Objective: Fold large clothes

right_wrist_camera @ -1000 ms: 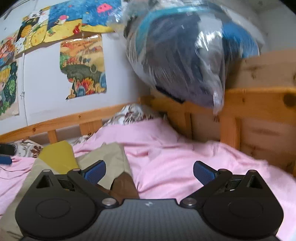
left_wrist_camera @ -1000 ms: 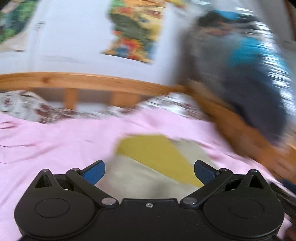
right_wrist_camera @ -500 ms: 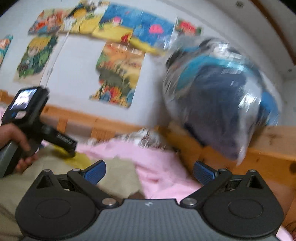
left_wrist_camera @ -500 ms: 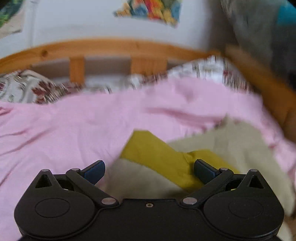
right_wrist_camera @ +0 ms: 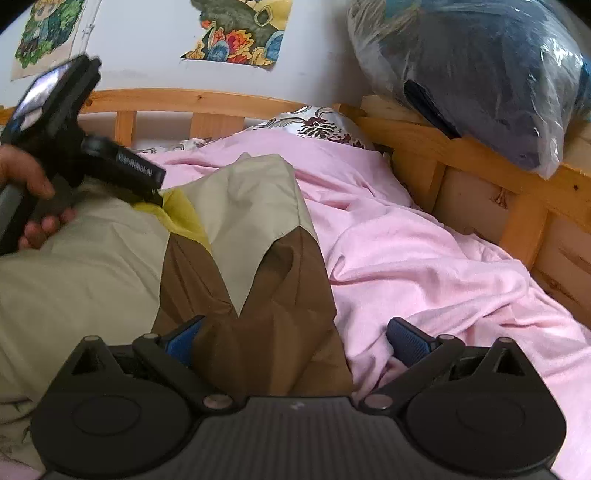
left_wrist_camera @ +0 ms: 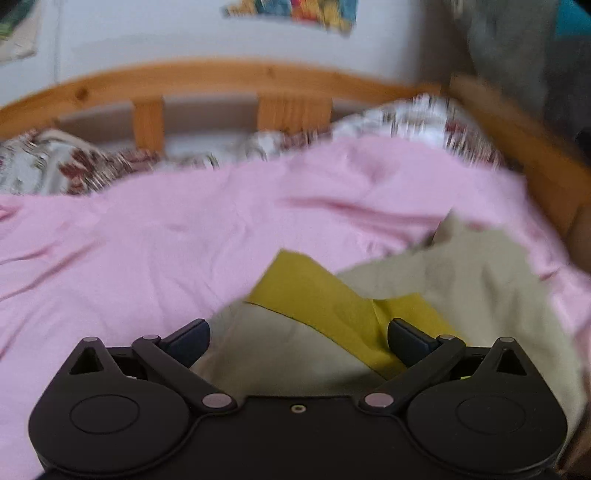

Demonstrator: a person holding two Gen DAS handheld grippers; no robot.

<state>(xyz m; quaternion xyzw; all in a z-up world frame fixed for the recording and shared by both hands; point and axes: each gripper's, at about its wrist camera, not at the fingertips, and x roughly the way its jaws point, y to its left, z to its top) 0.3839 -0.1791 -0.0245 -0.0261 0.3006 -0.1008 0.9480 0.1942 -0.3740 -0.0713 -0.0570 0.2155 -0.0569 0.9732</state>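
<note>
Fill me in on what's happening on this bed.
A person is working with two hand-held grippers on a large beige, mustard-yellow and brown cloth garment lying on the pink bedsheet. The left hand-held gripper is open over the yellow panel. The right hand-held gripper is open over the brown part. Neither grips fabric yet, and the garment lies rumpled, not folded.

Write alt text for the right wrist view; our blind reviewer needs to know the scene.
An open hand-held gripper hangs over a beige, brown and yellow garment spread on a pink sheet. At left, a hand holds the other hand-held gripper over the garment. Behind are a wooden bed frame, a plastic-wrapped dark bundle and wall pictures.
</note>
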